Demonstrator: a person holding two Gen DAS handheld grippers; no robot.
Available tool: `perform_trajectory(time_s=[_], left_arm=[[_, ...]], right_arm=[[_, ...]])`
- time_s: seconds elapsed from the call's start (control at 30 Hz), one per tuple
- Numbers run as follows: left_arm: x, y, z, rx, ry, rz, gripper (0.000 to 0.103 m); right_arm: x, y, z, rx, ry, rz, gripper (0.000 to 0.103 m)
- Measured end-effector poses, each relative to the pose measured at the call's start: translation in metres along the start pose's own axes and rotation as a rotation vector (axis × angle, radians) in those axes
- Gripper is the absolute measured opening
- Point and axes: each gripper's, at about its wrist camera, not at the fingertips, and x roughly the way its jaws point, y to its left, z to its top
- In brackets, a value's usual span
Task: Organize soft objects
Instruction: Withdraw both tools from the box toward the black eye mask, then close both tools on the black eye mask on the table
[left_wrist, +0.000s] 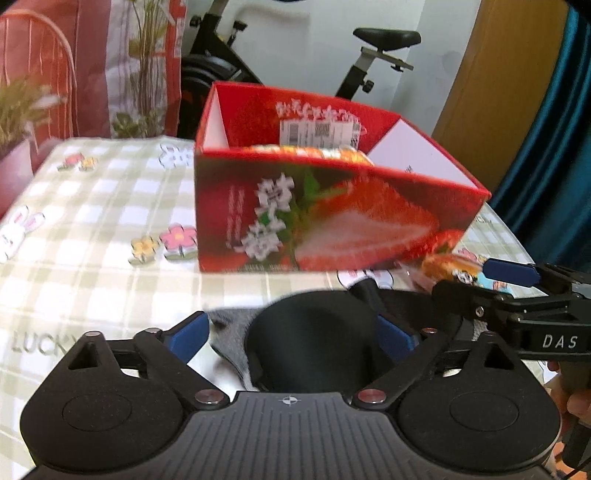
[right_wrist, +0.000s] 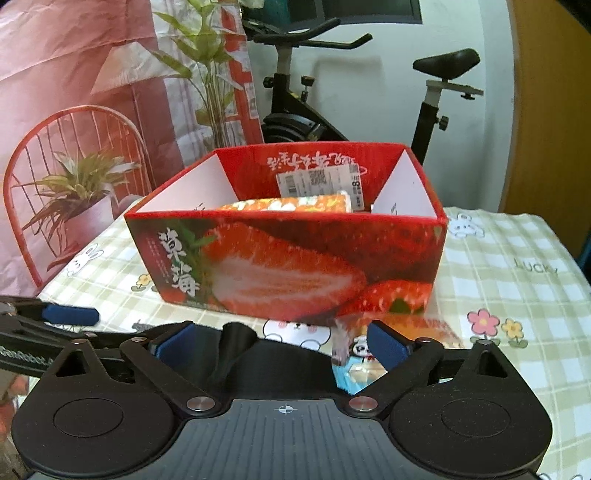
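Fingers (left_wrist: 184, 338) spread wide above checked tablecloth (left_wrist: 92, 206), exercise bike (right_wrist: 295, 96) behind.

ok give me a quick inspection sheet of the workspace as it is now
surface: checked tablecloth with flower and rabbit prints
job's things: red strawberry box open, orange packet inside; black soft item and snack packet in front of the box
clutter: nothing seen
grippers: left tool open around the black item; right tool open, snack packet by one pad
cables: nothing seen
surroundings: exercise bike, printed backdrop
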Motion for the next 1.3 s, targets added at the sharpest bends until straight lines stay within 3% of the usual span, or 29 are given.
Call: perform_trajectory(time_s=[0.2, 0.27, 0.43, 0.53, 0.87, 1.0, 1.3], left_arm=[[0.012, 0.001, -0.01, -0.016, 0.028, -0.023, 0.085], [0.013, 0.002, -0.012, -0.03, 0.025, -0.044, 0.077], [0.007, 0.005, -0.012, -0.026, -0.015, -0.038, 0.046], [0.002, 0.008, -0.011, -0.04, -0.038, -0.04, 0.036], [-0.017, 0.015, -0.012, -0.038, -0.099, -0.019, 0.027], [-0.014, 0.026, -0.017, -0.056, -0.077, 0.017, 0.01], [-0.009, 0.042, -0.023, -0.112, -0.054, 0.014, 0.01]], right_arm=[[0.002, 0.0, -0.005, 0.016, 0.006, 0.016, 0.08], [0.003, 0.0, -0.006, 0.018, 0.011, 0.023, 0.078], [0.002, 0.003, -0.007, 0.017, 0.014, 0.034, 0.075], [0.0, 0.004, -0.008, 0.017, 0.01, 0.04, 0.073], [-0.001, 0.011, -0.01, 0.019, 0.007, 0.064, 0.071], [-0.001, 0.016, -0.013, 0.016, 0.008, 0.079, 0.07], [0.004, 0.017, -0.02, 0.019, 0.033, 0.088, 0.067]])
